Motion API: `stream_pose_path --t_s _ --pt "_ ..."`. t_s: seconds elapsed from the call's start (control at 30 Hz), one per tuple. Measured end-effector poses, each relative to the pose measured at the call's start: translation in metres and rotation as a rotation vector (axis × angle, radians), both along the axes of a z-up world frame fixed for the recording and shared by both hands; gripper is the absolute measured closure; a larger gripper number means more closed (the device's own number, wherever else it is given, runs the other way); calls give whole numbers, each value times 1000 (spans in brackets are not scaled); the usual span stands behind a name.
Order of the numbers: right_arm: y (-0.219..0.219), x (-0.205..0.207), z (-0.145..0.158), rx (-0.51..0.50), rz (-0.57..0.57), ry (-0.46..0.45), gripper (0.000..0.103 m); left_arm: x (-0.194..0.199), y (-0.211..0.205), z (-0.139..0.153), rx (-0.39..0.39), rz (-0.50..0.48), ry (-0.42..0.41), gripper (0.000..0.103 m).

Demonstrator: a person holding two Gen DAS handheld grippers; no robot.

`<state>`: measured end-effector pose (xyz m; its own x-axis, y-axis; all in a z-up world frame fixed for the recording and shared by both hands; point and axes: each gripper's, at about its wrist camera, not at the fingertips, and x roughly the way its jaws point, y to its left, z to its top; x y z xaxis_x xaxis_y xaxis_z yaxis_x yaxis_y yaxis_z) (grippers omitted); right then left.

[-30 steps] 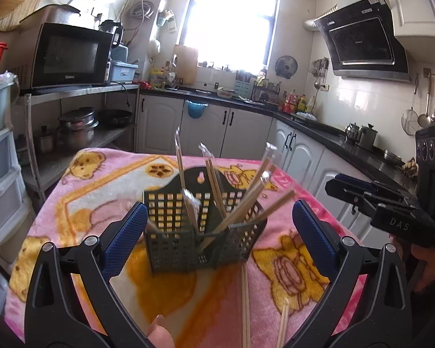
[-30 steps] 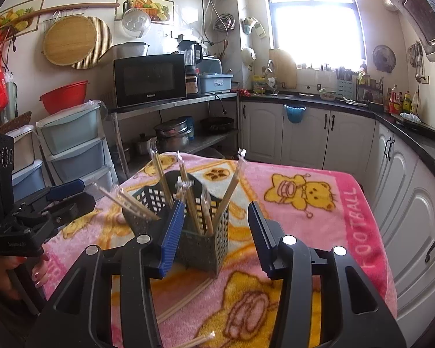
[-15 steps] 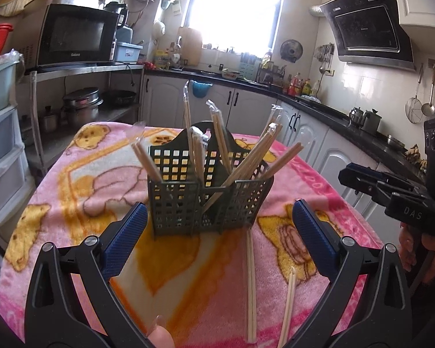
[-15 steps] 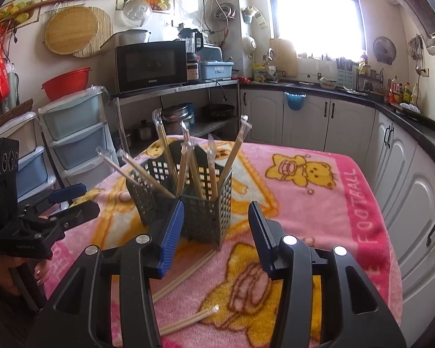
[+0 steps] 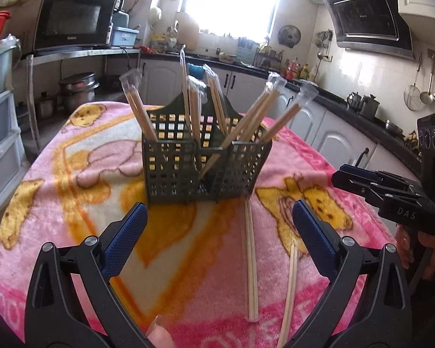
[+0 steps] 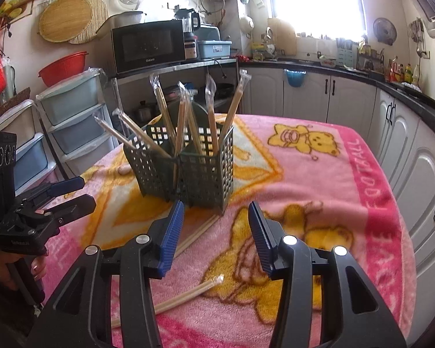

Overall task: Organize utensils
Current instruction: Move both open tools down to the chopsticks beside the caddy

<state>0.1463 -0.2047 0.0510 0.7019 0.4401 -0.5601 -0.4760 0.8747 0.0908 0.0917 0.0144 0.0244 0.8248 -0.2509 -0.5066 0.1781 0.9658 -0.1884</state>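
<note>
Mostly, wrapped chopsticks (image 5: pixel 248 126) lean outward (basket (image 5: pixel 201 171)).

The dark green perforated plastic utensil caddy (image 5: pixel 201 171) stands near the middle of the pink fleece cartoon-bear blanket (image 5: pixel 72 203) covering the table. Wrapped wooden chopsticks in the caddy (image 5: pixel 142 113) splay outward above its rim, obstructing approach from above and from both sides. Two wrapped chopstick pairs lying loose on the blanket (image 5: pixel 250 258) occupy the strip just in front of the caddy. Bare blanket lies open to the left of these (image 5: pixel 174 240) and across the wide far-right area (image 6: pixel 319 174). White base cabinets (image 6: pixel 420 150) border the table's right side
</note>
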Motion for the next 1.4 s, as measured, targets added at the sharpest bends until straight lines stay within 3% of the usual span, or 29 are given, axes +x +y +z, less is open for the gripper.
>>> stream_pose_path --t_s 0.5,0.77,0.9,1.23,1.4 --pt "-1 -3 -27 -25 13 77 58 -6 0 -26 -23 -43 80 11" --pt "4 -1 -54 -41 39 167 59 -11 -8 -49 -60 -109 162 32" --pt "6 4 -68 -32 45 218 65 -12 -6 -64 -123 -144 220 39" --pt "6 16 -92 -25 26 296 68 -24 -22 -86 -98 -206 286 46" --pt "3 19 -98 -13 15 316 68 -24 -26 -89 -70 -197 284 57"
